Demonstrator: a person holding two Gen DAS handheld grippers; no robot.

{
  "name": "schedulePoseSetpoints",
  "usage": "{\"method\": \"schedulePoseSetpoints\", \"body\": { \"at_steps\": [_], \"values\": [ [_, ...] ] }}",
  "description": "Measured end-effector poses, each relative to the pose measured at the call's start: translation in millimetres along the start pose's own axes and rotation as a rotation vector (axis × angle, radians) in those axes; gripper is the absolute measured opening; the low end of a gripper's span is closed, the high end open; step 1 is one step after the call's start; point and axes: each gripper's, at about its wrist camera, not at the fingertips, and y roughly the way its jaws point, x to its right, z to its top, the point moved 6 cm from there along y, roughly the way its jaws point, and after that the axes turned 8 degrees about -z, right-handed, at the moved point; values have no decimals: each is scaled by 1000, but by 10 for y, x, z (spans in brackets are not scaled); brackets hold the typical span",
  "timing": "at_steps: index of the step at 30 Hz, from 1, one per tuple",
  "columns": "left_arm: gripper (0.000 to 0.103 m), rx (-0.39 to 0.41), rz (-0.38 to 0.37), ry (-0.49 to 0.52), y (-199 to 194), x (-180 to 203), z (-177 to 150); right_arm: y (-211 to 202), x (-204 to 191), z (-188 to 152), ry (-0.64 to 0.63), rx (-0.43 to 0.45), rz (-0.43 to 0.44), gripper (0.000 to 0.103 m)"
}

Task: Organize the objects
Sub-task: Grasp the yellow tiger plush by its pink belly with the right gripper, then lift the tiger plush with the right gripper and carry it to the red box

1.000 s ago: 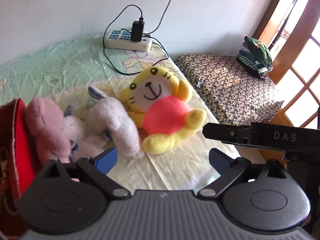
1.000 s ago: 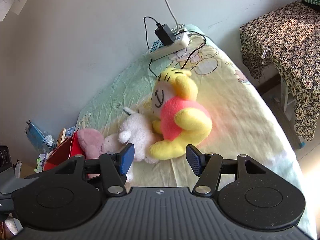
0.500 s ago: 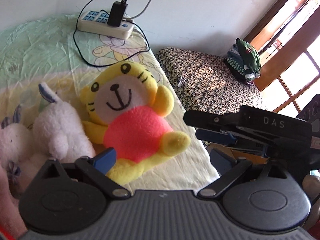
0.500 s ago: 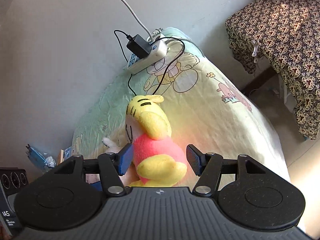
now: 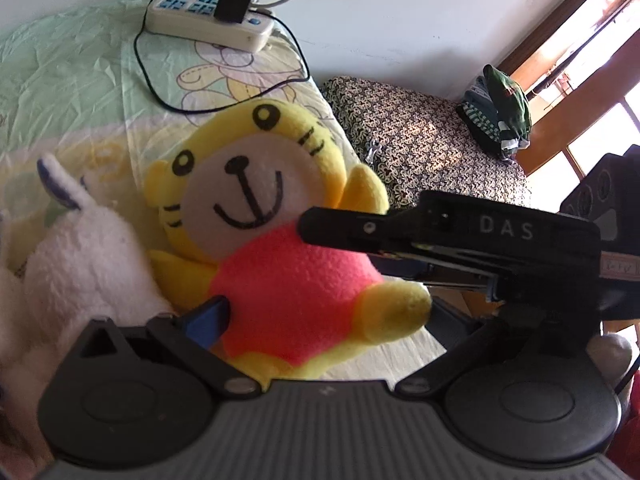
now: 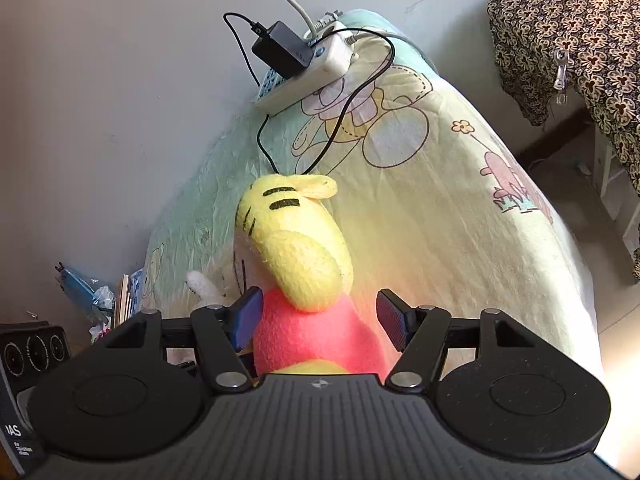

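Note:
A yellow tiger plush with a pink body lies face up on the bed sheet. Its pink belly fills the space between the jaws of my left gripper, which are opening, with the pads not pressing on it. From the right, my right gripper straddles the same plush at its pink middle. Its jaws are opening too, with a gap at the right pad. One of its fingers crosses the left wrist view over the plush's arm. A white plush lies against the tiger's left side.
A white power strip with a black charger and a cable lies at the head of the bed by the wall. A table under patterned cloth stands right of the bed, with folded clothes on it. Clutter sits on the floor.
Both grippers came down and in over the yellow tiger plush, which now fills the space between their wider jaws. The pink plush and the red box slid out of the left wrist view.

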Motion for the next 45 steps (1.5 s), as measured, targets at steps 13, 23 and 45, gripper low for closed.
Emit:
{"method": "schedulePoseSetpoints", "body": {
  "at_steps": [13,23,45],
  "values": [
    [99,4,26,80,58,105,-25,-28,-95,-69,9,-25,90,47],
    [98,37,-29,140,-264,521,-219,-525,-128,-282,1,32,99,46],
    [98,304,147,146,-1666,545,-767,-1012,-1193,-919,-221,72,278,46]
  ]
}}
